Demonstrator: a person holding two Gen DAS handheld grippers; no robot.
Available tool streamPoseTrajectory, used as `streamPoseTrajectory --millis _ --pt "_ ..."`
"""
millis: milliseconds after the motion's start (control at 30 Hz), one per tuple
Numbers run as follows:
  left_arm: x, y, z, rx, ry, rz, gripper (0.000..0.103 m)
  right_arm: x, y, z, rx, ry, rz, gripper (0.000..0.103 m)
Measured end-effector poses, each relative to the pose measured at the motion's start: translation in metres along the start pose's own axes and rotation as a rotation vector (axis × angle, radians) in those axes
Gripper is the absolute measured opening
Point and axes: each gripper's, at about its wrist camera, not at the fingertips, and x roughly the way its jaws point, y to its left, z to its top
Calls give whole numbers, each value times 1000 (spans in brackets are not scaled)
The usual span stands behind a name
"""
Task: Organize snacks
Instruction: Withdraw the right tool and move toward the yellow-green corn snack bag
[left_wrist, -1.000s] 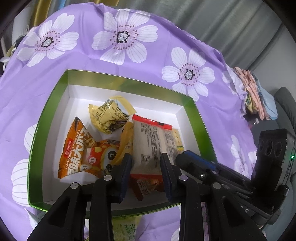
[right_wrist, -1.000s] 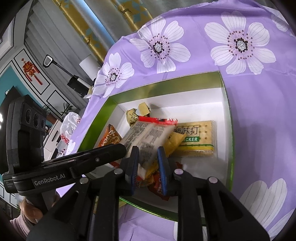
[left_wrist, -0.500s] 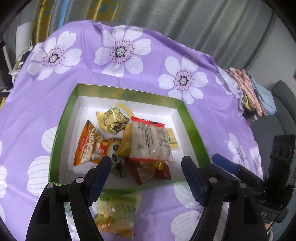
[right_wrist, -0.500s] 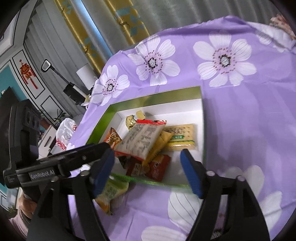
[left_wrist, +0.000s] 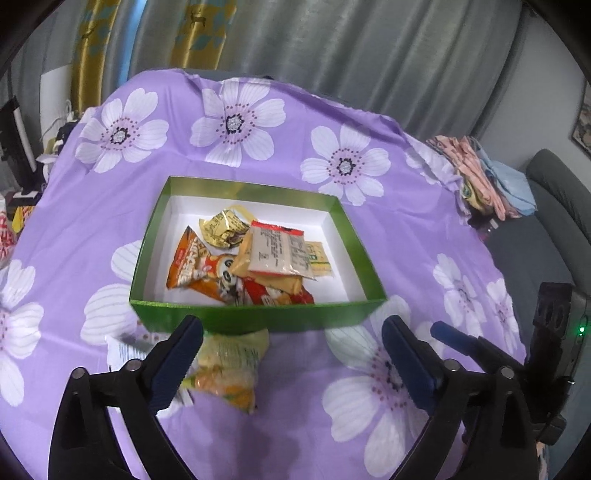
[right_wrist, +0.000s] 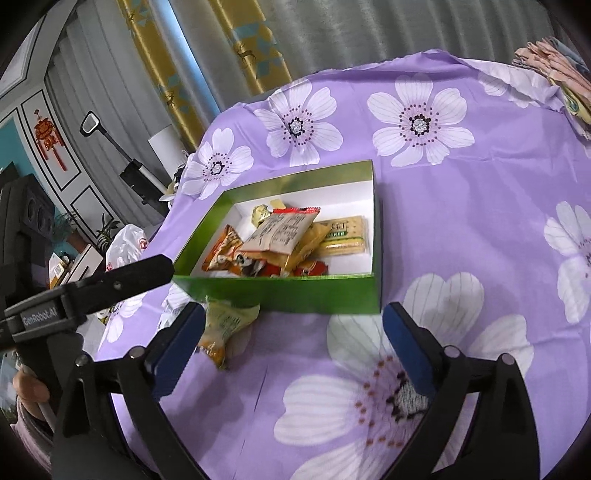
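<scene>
A green box (left_wrist: 255, 322) (right_wrist: 295, 291) with a white inside sits on the purple flowered cloth and holds several snack packets. A pale packet with a red top edge (left_wrist: 275, 253) (right_wrist: 282, 232) lies on top of the pile. An orange packet (left_wrist: 190, 267), a crumpled yellow one (left_wrist: 221, 230) and a cracker pack (right_wrist: 343, 234) lie around it. Outside the box's near wall lies a green-yellow snack bag (left_wrist: 229, 365) (right_wrist: 221, 325). My left gripper (left_wrist: 291, 358) and right gripper (right_wrist: 293, 347) hang short of the box, jaws still opening wide, nothing between them.
A white wrapper (left_wrist: 122, 352) lies left of the loose bag, partly behind my left finger. Folded cloths (left_wrist: 480, 177) sit at the table's far right edge, beside a grey sofa (left_wrist: 554, 206). Grey and gold curtains hang behind. A white plastic bag (right_wrist: 123, 245) stands beyond the left table edge.
Both grippers let go of the pale red-topped packet, which now lies in the box. They opened wide and drew back and up, bringing the loose bag outside the box into sight.
</scene>
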Motion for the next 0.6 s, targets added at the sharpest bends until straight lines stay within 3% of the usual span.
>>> streamPoseTrajectory --millis 300,500,600 --pt "-23 -13 -27 -27 32 -26 99 -22 18 -25 -9 18 4 98" --pt "-29 1 -44 -138 99 -177 99 -36 26 -39 -23 19 -6 98" --pt "-34 16 -52 -202 99 -189 99 -41 28 -46 -29 17 -5 98"
